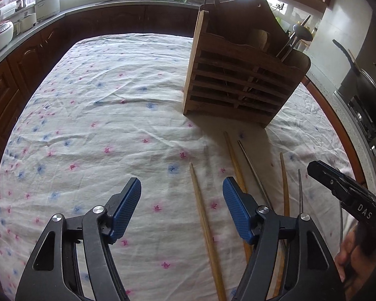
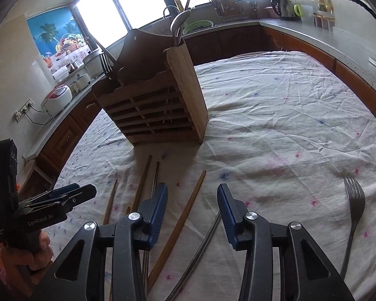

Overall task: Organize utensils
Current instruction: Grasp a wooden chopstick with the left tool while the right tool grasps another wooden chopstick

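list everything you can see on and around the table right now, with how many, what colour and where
holder: one, brown wood, slatted, on the cloth beyond the grippers
spoon: one, silver, upright in the holder
wooden chopsticks: about four, tan, loose on the cloth before the holder
metal chopsticks: at least two, silver, among the wooden ones
fork: one, silver, flat on the cloth, right of the right gripper
cloth: one, white with pink and blue flowers, covering the table
rice cooker: one, white and red, counter at left
kettle: one, dark, far counter
left gripper: black, blue pads, open over a wooden chopstick
right gripper: black, blue pads, open over the chopsticks
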Demonstrator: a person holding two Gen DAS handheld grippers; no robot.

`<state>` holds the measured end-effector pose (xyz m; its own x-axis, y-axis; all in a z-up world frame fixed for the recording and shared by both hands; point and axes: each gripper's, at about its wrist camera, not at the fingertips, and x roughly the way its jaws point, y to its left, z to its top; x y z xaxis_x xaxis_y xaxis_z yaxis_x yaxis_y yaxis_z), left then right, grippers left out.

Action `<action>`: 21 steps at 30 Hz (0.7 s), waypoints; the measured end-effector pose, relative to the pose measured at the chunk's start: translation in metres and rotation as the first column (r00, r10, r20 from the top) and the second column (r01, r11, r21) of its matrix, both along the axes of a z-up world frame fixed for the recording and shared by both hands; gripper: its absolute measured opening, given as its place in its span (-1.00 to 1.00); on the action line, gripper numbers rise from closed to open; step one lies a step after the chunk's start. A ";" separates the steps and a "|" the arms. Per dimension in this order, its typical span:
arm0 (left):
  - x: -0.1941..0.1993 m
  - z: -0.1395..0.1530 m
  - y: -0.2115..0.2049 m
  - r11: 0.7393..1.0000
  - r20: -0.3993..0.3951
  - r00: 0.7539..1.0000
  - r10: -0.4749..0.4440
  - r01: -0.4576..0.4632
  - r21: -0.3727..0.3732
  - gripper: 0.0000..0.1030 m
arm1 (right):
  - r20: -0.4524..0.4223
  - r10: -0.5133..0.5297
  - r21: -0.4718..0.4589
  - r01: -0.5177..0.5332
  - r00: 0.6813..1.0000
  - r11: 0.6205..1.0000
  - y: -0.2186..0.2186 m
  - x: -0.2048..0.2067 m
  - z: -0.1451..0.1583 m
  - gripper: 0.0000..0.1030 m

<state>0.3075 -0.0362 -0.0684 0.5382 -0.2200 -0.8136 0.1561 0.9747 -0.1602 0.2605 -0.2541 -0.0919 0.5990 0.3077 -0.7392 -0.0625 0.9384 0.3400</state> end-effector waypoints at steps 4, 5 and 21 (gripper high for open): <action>0.014 -0.010 -0.011 0.999 -0.039 0.999 -0.026 0.027 0.032 0.07 | -0.034 0.018 -0.023 -0.019 0.999 1.000 0.008 0.017 -0.010 -0.26; 0.017 -0.013 -0.013 0.999 -0.049 0.998 -0.034 0.035 0.035 0.02 | -0.043 0.022 -0.032 -0.023 0.999 0.999 0.010 0.021 -0.014 -0.27; 0.024 -0.024 -0.030 0.991 -0.025 0.996 -0.085 0.087 0.097 -0.91 | -0.068 0.010 -0.160 -0.020 0.998 0.987 0.025 0.038 -0.038 -0.85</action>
